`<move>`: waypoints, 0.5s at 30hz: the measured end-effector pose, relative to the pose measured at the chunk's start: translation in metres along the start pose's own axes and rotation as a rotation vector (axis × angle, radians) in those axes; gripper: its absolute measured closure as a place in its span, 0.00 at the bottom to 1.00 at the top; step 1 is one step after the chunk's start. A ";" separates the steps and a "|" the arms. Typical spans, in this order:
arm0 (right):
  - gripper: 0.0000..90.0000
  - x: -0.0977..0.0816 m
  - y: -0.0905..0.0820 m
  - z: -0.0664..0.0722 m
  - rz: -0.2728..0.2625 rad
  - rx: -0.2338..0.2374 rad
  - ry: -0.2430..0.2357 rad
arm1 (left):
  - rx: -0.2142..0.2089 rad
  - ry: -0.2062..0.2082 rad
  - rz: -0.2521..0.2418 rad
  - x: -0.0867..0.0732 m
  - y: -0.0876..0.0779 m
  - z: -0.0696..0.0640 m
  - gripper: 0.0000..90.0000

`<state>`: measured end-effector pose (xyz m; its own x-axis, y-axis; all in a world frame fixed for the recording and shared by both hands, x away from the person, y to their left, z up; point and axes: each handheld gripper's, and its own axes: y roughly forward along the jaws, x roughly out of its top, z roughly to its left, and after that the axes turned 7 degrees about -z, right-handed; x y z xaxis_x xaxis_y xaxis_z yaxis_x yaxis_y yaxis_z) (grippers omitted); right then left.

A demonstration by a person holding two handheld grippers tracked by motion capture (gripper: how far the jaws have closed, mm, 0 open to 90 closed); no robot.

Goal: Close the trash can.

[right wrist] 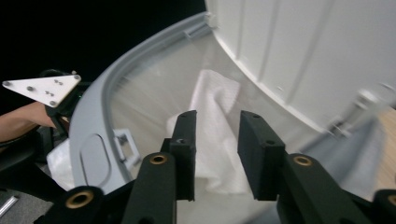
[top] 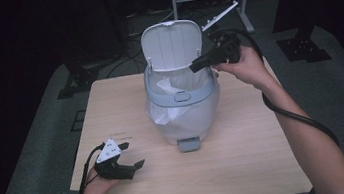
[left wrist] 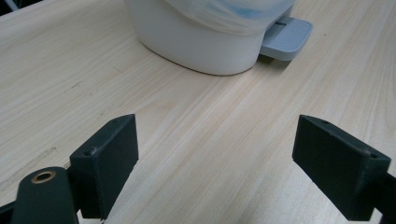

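Taking the pedal bin (top: 182, 95) as your landmark: your left claw (top: 132, 155) rests on the tabletop (top: 250, 167) to the left of the bin and nearer you than its base, well apart from it. Its jaws are spread wide with nothing but bare wood between them, and in the left gripper view the claw (left wrist: 215, 163) looks toward the bin's white base (left wrist: 201, 42) and the grey foot pedal (left wrist: 286, 37).

The bin stands in the middle of the tabletop with its lid (top: 172, 44) tipped up and back, and a clear liner bag (top: 182, 113) drapes over its rim and down the outside.

Your right claw (top: 195, 65) is at the bin's right rim, pointing in over the opening. In the right gripper view the claw (right wrist: 215, 154) has its jaws partly spread, above a crumpled white tissue (right wrist: 215, 107) lying inside the bin. The view is blurred, but the pads appear not to press on the tissue.
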<state>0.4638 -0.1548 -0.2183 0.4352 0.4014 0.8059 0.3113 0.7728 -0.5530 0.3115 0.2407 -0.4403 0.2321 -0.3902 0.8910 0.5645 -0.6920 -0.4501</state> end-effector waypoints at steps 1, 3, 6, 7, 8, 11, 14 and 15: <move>0.77 -0.001 -0.003 -0.003 0.001 -0.005 0.009 | 0.001 0.000 0.000 0.000 0.000 0.000 0.15; 0.81 -0.003 -0.008 -0.007 -0.005 -0.008 0.014 | 0.001 0.000 -0.001 0.000 0.000 0.000 0.15; 0.88 -0.007 -0.016 -0.015 -0.009 -0.015 0.033 | 0.003 -0.002 -0.003 0.000 -0.001 0.000 0.15; 0.89 -0.007 -0.018 -0.018 -0.009 -0.023 0.037 | 0.003 -0.002 -0.003 0.000 -0.001 0.001 0.15; 0.91 -0.008 -0.021 -0.022 -0.006 -0.034 0.045 | 0.004 -0.003 -0.003 0.000 -0.001 0.001 0.15; 0.97 -0.010 -0.027 -0.031 -0.012 -0.061 0.066 | 0.005 -0.005 -0.002 -0.001 -0.001 0.001 0.15; 0.99 -0.011 -0.030 -0.039 -0.017 -0.074 0.089 | 0.006 -0.004 -0.001 -0.001 -0.001 0.001 0.15; 0.99 -0.011 -0.030 -0.042 -0.016 -0.082 0.096 | 0.006 -0.004 -0.002 -0.001 -0.001 0.001 0.15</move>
<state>0.4853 -0.2028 -0.2195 0.5075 0.3373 0.7929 0.3852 0.7343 -0.5589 0.3117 0.2424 -0.4406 0.2341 -0.3869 0.8919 0.5697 -0.6888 -0.4483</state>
